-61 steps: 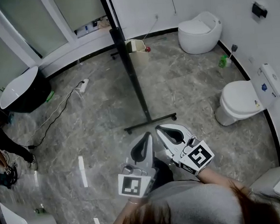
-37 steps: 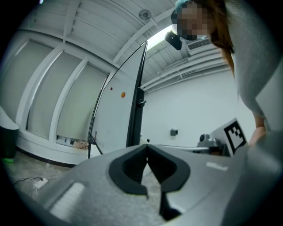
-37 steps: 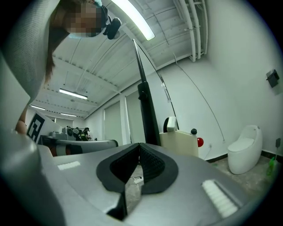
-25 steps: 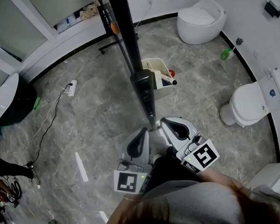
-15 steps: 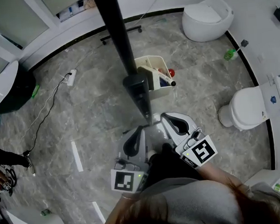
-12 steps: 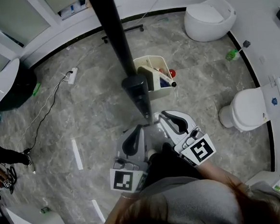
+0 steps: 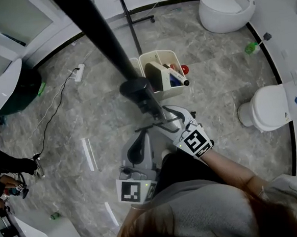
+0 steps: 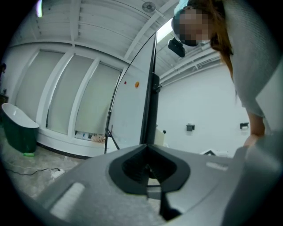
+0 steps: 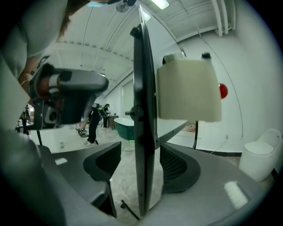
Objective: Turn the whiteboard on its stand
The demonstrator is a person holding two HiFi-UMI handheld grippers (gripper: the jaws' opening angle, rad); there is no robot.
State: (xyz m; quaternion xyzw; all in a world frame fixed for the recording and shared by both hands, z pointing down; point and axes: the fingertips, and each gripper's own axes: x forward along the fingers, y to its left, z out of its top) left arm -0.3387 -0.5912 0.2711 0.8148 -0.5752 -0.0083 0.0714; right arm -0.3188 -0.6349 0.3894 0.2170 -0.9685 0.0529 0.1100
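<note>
Whiteboard stands edge-on between the right gripper's opening jaws, with the pads clear of it on both sides. Just beyond them, its cream bin holds an eraser and markers. Beside it, the left gripper points forward with its jaws together and empty.

— Can any words or numbers be read here?

— No, none can be read. Only black-and-white square patterns are seen on the left marker cube and the right marker cube. No letters are made by them.

— And the small blue sticker on the toilet tank?

— It is too small to be read.
</note>
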